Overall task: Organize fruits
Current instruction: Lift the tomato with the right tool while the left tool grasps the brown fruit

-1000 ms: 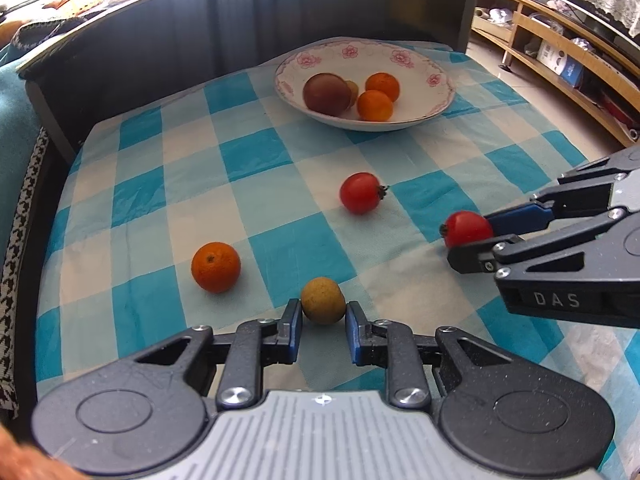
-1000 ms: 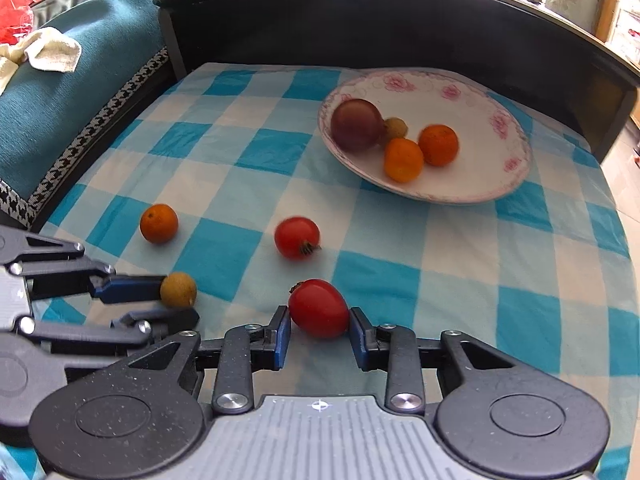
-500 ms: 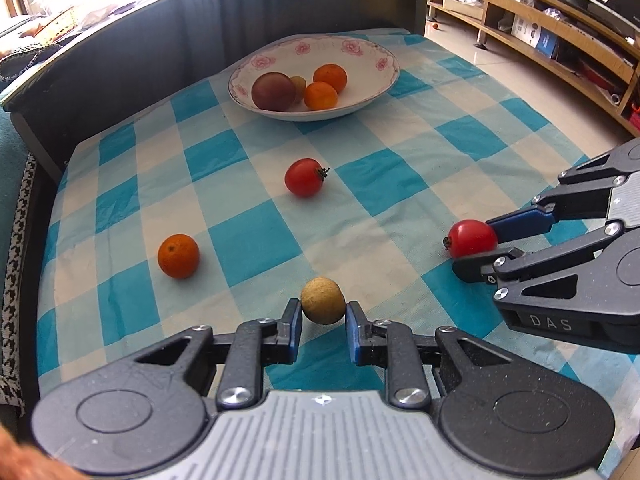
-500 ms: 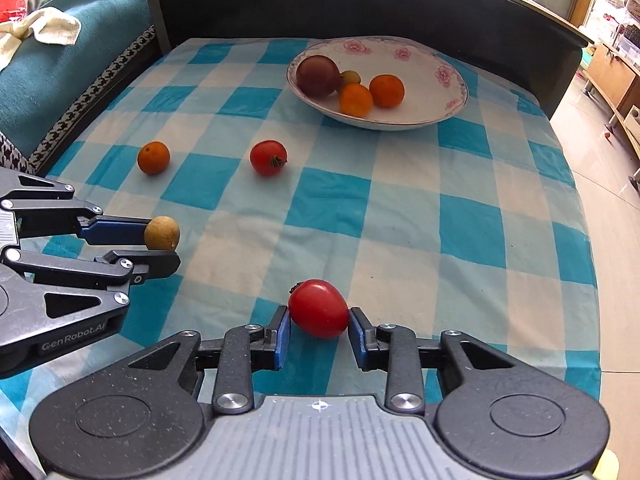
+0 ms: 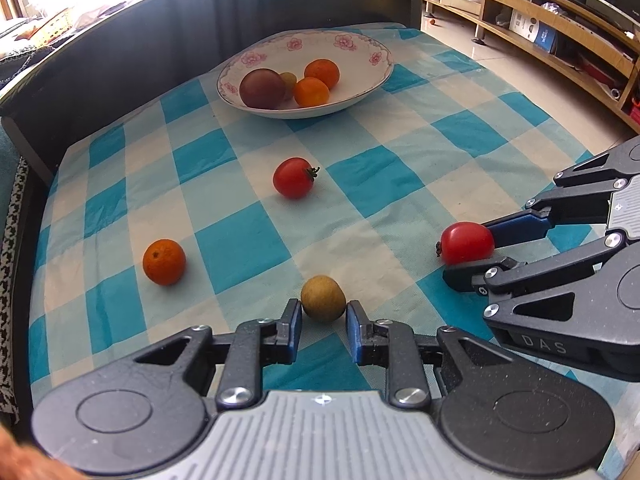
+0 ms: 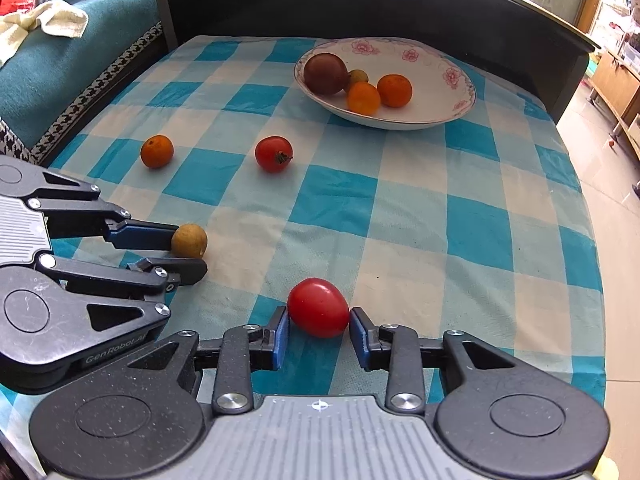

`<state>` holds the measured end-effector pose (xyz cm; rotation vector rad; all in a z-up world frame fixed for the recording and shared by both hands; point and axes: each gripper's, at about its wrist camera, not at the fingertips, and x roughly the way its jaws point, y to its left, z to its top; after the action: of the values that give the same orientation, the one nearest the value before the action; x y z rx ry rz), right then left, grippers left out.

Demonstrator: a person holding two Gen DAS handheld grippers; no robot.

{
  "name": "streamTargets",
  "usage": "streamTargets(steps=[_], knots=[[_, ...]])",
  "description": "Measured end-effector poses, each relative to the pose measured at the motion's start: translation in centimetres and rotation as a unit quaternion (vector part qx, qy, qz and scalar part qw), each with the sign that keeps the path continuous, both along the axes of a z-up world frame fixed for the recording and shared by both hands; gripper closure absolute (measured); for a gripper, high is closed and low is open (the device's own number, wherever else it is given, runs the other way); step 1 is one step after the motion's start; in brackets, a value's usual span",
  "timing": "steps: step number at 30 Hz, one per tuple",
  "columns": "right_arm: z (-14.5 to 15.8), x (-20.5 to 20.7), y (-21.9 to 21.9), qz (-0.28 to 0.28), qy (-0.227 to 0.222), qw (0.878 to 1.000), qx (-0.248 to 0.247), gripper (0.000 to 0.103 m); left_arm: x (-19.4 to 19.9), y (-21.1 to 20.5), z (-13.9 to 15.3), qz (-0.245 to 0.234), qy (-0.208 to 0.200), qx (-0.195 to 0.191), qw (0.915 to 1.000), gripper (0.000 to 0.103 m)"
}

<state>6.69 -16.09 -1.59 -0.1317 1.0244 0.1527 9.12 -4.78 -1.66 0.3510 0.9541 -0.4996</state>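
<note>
1. Left gripper (image 5: 323, 316), at 6 o'clock in its own view: clamped on a tan round fruit (image 5: 323, 298).
2. Right gripper (image 6: 319, 322), at 6 o'clock in its own view: jaws had just been easing apart, with the held tomato (image 6: 318, 307) between them and the pads touching its sides. It lay low over the checked cloth (image 5: 240, 240).
3. Loose on the cloth: one loose orange (image 5: 164, 262) at 9 o'clock and one loose tomato (image 5: 293, 178) near centre.
4. One flowered bowl (image 5: 372, 60) at 12 o'clock held four items: one dark purple fruit (image 5: 262, 88), a rear orange (image 5: 322, 73), a front orange (image 5: 311, 91), and one small tan fruit (image 5: 289, 79), partly hidden.
5. Totals: two tomatoes, three oranges, two tan fruits, one purple fruit.
6. Left wrist view only: wooden shelving (image 5: 540, 28) at 1 o'clock.
7. Right wrist view only: a teal sofa (image 6: 60, 64) at 10 o'clock, with a cream rag (image 6: 48, 20) lying on it.
</note>
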Motion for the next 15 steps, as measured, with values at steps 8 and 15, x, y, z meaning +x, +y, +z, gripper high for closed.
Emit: streamTargets(steps=[8,15], knots=[[0.1,0.2,0.1,-0.001,0.001,1.0,-0.005,0.077,0.2,-0.3,0.7,0.0,0.0,-0.001,1.0,0.076],[0.4,0.2,0.0,-0.007,-0.003,1.0,-0.001,0.078,0.6,-0.3,1.1,0.006,0.0,-0.009,0.9999,0.077]])
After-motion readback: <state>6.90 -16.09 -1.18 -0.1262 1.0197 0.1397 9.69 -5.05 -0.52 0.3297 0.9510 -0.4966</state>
